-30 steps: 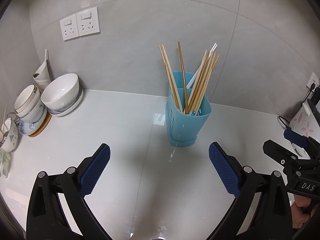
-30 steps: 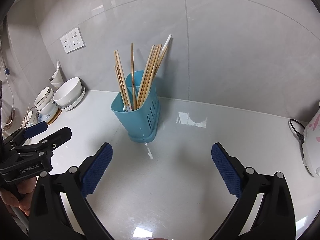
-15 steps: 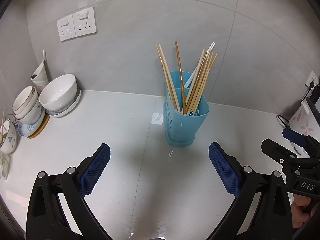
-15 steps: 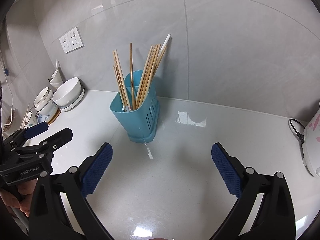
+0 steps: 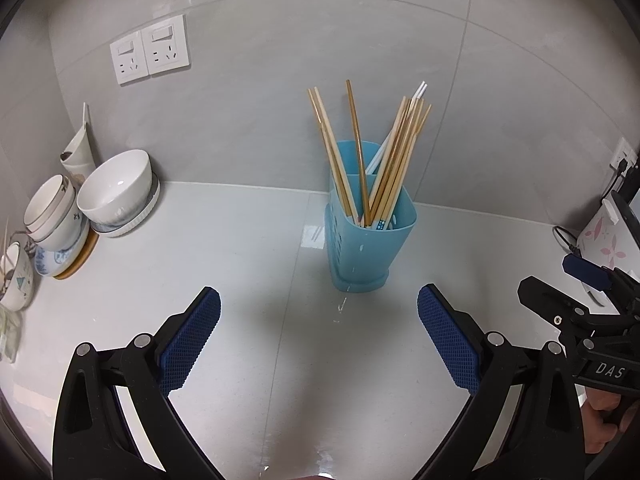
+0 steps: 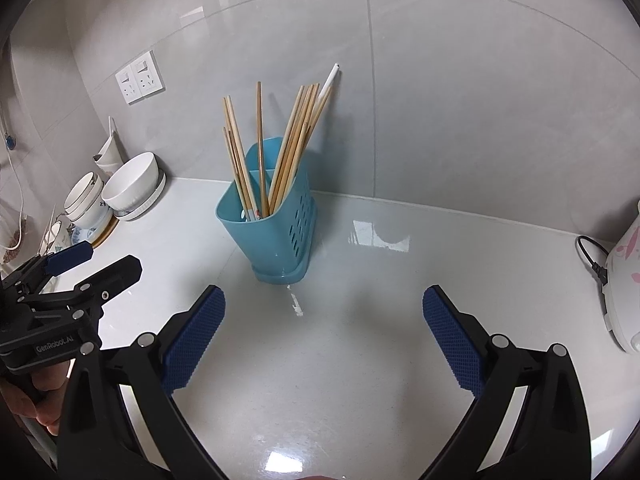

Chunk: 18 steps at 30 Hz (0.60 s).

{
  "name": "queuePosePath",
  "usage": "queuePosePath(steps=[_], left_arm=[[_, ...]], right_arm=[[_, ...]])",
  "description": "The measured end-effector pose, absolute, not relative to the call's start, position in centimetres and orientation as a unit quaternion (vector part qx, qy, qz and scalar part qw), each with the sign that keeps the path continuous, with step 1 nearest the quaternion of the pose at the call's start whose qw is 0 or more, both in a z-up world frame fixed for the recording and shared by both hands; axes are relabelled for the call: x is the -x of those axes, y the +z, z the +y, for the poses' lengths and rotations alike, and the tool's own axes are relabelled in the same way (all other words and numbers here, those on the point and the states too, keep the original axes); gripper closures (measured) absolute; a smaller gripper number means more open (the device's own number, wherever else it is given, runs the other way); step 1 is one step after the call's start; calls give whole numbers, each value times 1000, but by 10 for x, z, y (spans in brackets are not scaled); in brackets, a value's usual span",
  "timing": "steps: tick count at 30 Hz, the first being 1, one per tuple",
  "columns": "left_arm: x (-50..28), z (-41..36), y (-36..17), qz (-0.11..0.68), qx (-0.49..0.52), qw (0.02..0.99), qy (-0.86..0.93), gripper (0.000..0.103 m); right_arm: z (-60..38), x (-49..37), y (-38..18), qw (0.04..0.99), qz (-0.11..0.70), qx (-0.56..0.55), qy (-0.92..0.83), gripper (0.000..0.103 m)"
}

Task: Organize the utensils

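A light blue plastic utensil holder (image 5: 370,240) (image 6: 276,236) stands upright on the white counter near the wall. Several wooden chopsticks (image 5: 394,160) (image 6: 288,148) and a white one lean inside it. My left gripper (image 5: 320,340) is open and empty, a short way in front of the holder. My right gripper (image 6: 322,340) is also open and empty, in front and to the right of the holder. Each gripper shows in the other's view, the right gripper (image 5: 568,292) at the right edge and the left gripper (image 6: 88,268) at the left edge.
Stacked bowls (image 5: 116,194) (image 6: 132,186) and cups sit at the counter's left end by the wall. Wall sockets (image 5: 150,54) are above them. A white appliance with pink flowers (image 6: 626,276) and its black cable stand at the right.
The left gripper has drifted slightly, so the holder sits a little lower and left in its view. The right view is almost unchanged. Both grippers stay open.
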<state>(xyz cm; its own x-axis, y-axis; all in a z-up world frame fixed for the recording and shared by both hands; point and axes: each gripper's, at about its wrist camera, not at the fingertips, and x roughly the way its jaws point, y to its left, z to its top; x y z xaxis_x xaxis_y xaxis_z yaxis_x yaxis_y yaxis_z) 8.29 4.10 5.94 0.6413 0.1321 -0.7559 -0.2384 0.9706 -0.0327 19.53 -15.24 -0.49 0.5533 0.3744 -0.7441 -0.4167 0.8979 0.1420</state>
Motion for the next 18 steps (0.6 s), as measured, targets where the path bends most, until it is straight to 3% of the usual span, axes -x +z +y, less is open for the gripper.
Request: queuePosePath(steps=[18], left_arm=[[-81, 42, 56, 411, 71, 902, 110, 6]], right_arm=[[-152, -194, -5, 880, 418, 24, 225, 8]])
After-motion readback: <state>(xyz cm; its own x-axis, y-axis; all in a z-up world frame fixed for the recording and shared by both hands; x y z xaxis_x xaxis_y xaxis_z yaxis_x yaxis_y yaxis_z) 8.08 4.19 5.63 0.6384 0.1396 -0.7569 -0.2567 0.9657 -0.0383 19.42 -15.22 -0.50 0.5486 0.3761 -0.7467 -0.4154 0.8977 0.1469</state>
